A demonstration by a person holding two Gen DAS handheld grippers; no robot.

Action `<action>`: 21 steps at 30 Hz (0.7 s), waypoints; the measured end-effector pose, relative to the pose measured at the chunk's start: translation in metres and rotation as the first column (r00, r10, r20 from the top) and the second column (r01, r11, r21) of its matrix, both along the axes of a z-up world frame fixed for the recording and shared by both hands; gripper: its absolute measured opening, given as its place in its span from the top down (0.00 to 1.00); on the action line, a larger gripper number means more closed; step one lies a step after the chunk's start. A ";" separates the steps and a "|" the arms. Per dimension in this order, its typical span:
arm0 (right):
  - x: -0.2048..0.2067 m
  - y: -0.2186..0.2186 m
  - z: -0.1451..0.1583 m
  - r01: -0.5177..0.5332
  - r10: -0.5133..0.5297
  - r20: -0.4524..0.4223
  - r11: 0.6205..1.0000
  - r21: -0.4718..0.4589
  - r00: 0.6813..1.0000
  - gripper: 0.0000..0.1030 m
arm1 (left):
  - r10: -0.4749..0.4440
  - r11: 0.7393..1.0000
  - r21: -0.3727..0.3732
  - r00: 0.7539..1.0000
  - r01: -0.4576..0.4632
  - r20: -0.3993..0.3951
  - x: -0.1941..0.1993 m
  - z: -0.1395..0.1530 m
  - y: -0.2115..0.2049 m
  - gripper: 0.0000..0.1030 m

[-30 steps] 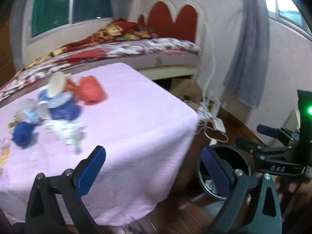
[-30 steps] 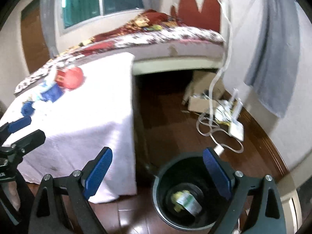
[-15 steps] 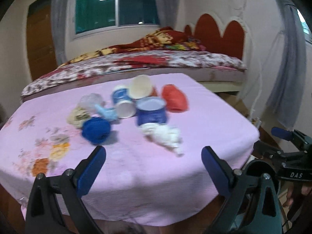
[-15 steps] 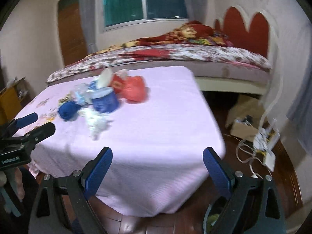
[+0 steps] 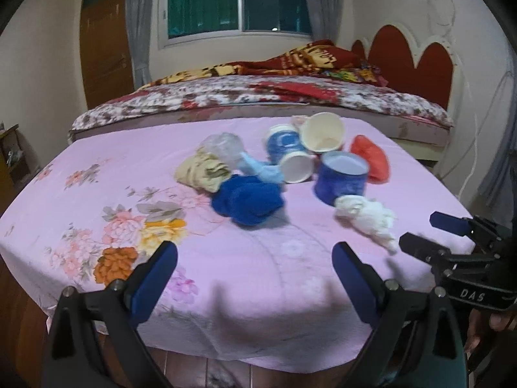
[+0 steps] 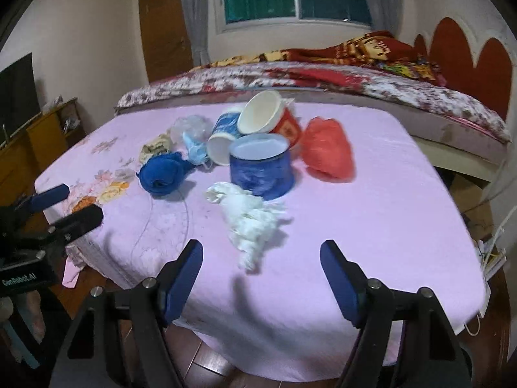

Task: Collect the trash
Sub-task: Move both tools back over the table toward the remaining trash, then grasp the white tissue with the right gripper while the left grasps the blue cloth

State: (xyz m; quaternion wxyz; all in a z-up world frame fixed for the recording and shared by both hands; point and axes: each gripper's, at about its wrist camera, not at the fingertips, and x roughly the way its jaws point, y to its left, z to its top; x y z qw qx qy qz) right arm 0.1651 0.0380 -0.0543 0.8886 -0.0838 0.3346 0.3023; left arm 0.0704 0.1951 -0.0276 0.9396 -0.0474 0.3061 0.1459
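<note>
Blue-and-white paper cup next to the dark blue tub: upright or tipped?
Tipped. The blue-and-white paper cup lies on its side on the pink tablecloth, its white open mouth facing the camera beside the dark blue tub.

This is a bedroom in a home. Straight ahead of the grippers, past a low table under a pink flowered cloth (image 5: 97, 194), stands a bed (image 5: 258, 97) with a floral cover, a rumpled red blanket (image 5: 310, 58) and a red scalloped headboard (image 5: 416, 55) at its right end. Behind the bed a window (image 5: 236, 3) hangs with grey curtains (image 5: 137, 22), a wooden door (image 5: 103, 48) stands further left, and on the far left of the right wrist view a wooden cabinet (image 6: 29, 142) carries a dark screen (image 6: 17, 93).
</note>
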 end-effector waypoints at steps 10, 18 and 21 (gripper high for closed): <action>0.037 0.038 -0.023 -0.007 0.005 -0.058 0.999 -0.035 0.998 0.46 | 0.000 1.000 -0.023 0.999 -0.001 -0.038 0.022 -0.018 0.020 0.06; 0.034 0.028 -0.018 0.022 -0.022 -0.024 1.000 -0.014 0.999 0.66 | -0.017 0.999 -0.050 0.999 0.014 -0.047 0.051 -0.024 0.029 0.07; 0.040 0.017 -0.014 0.081 -0.081 -0.002 0.996 -0.031 0.997 0.65 | -0.022 0.998 -0.059 0.998 0.019 -0.057 0.069 -0.027 0.030 0.10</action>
